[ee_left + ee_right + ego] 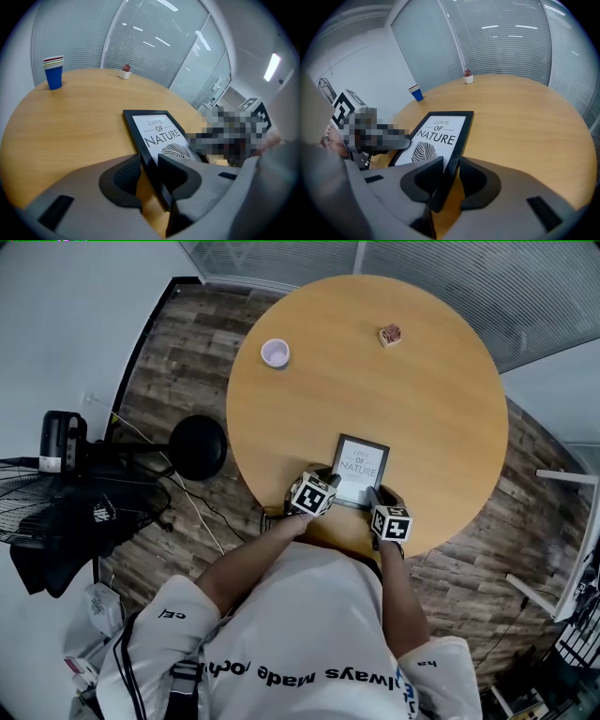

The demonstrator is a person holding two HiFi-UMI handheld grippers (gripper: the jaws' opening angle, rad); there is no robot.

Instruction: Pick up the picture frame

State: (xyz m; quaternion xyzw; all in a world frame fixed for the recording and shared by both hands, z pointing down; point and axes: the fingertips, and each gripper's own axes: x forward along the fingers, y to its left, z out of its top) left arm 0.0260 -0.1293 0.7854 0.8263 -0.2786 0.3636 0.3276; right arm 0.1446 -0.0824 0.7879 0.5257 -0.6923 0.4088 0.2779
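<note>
At the near rim of the round wooden table (431, 409), close to the person's body, both grippers are set on the picture frame (360, 470), one at each of its near corners. The left gripper (150, 164) straddles the frame's left rail: its jaws stand wide, with a strip of bare tabletop showing between the left pad and the rail's outer side, so the fingers are released and not yet clamped. The right gripper (451, 171) straddles the right rail in the same way. Its pads sit so close to either side of the black moulding that I cannot tell whether they press on it or merely flank it.

The frame itself appears to lie face up on the table, its "Love of Nature" print readable, reaching away from the grippers toward the table's middle. Nothing in the three views shows it clear of the wood.

Farther off, well apart from the frame, a stack of cups (53, 72) stands at the far left and a small potted plant (125, 71) at the far side.

By my reading the approach is done and both grippers are lined up on the rails. Closing firmly on the frame and raising it off the table remain.
</note>
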